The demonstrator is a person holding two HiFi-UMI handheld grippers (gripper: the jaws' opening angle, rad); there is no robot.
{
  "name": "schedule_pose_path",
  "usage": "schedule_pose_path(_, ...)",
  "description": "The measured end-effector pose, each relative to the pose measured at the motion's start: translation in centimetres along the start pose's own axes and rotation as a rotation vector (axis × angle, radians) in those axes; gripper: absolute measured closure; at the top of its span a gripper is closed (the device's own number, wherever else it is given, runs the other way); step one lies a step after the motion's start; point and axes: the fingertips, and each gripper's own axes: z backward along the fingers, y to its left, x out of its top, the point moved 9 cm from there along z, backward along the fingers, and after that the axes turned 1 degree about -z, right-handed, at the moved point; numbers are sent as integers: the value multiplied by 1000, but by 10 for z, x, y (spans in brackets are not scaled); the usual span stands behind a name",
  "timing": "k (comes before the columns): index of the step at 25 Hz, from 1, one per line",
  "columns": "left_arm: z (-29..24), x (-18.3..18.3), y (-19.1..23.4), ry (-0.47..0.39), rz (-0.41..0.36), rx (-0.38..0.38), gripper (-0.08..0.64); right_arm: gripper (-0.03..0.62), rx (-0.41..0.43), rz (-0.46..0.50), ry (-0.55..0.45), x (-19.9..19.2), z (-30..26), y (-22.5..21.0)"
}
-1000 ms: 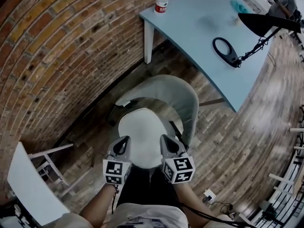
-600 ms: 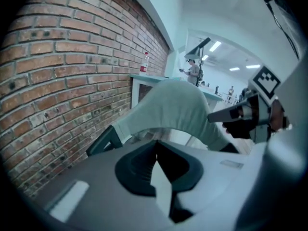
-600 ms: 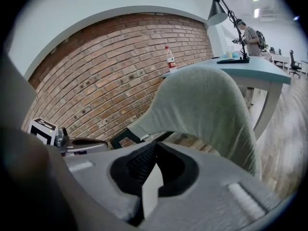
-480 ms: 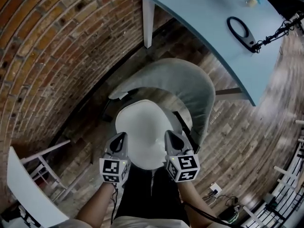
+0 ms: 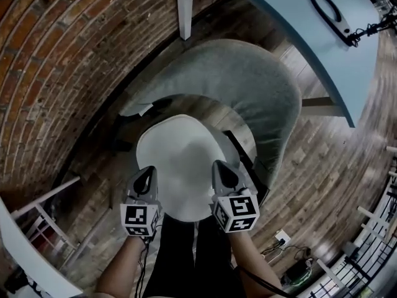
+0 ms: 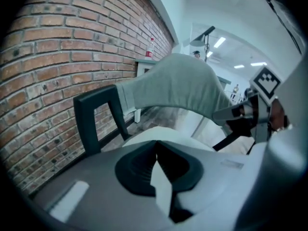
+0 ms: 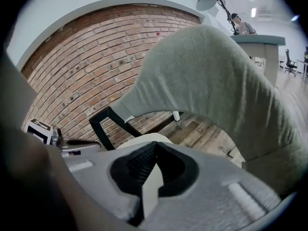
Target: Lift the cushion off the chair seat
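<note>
**Cushion point(image 5: 177, 157) awaits lift off seat point(image 5: 218, 118)**

Jaws shut on nothing, left gripper point(image 5: 147, 174) and right gripper point(image 5: 221, 166) flank the cushion at the seat's near edge. It looks soft, light and floppy; its near rim looks best to pinch.

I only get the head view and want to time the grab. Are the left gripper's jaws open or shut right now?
Observer: Shut. The left gripper view shows the left gripper with its jaws together and nothing between them. The white cushion lies just beyond the tips.
Operator: And the other one?
Observer: The right gripper is also shut and empty.
Operator: Anything outside my frame?
Observer: A red-capped bottle stands on the table by the brick wall.
</note>
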Motion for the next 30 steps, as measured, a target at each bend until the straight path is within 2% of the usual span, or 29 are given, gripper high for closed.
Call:
schedule_pose_path(8,-29,-36,3,31,-2,29,569,594,-15,-43,-4,-33,-33,-19)
schedule_pose_path(11,-35,-49,6,51,-6,55,568,592,-43,-31,6,-42,-41,-29)
schedule_pose_path(14,-39,-62,14,69,43,68,564,592,-57,-21,33,-50,-48,-39)
schedule_pose_path(16,-42,-71,19,91,96,75,533,581,-57,-20,60,-57,-52,-45)
schedule_pose_path(17,-43,-75,20,103,113,80,510,488,-56,-19,77,-60,-54,-47)
schedule_pose_path(20,-45,-83,23,133,158,82,424,453,-62,-22,120,-68,-60,-51)
schedule_pose_path(22,-46,-85,20,131,189,75,352,372,-63,-34,127,-72,-64,-53)
schedule_pose_path(24,-49,-85,15,127,195,69,283,261,-52,-56,125,-76,-71,-56)
schedule_pose_path(26,-52,-83,11,128,180,77,250,226,-46,-62,135,-78,-77,-58)
schedule_pose_path(30,-49,-82,10,144,177,149,229,221,-39,-47,178,-84,-83,-57)
